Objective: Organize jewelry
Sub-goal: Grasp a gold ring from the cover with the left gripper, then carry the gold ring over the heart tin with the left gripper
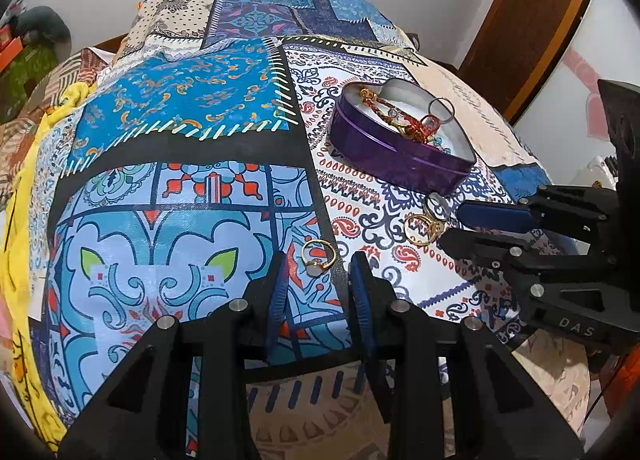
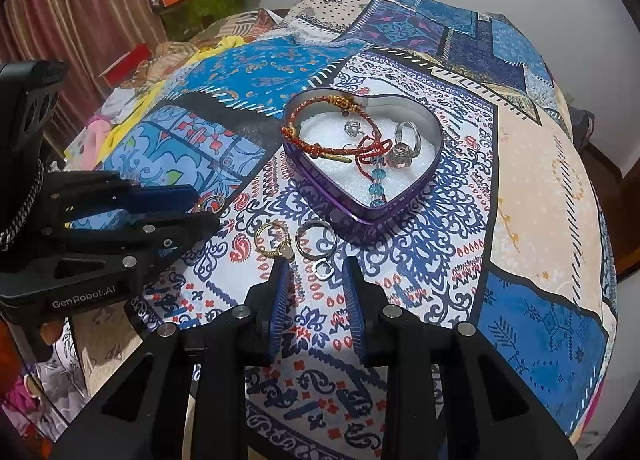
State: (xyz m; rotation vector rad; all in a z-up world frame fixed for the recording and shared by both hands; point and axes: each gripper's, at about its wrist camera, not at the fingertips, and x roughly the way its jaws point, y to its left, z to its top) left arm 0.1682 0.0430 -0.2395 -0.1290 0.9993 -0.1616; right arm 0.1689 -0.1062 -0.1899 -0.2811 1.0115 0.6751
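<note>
1. Three loose rings lie on the patterned cloth [image 2: 532, 163], near the tin's tip: a gold ring [image 2: 274, 240], a silver band [image 2: 316, 238], and a stone ring [image 1: 318, 256] off to the left.
2. The tin [image 2: 400, 203] is heart-shaped, glossy purple metal, white foam inside; its tip points toward the right gripper [image 2: 316, 276].
3. A braided red bracelet [image 2: 304, 127] and silver rings lie in it.
4. Left gripper [image 1: 320, 272]: ribbed blue pads wide apart, empty, straddling the stone ring.
5. Right gripper: wide apart, empty, just before the silver band.
</note>
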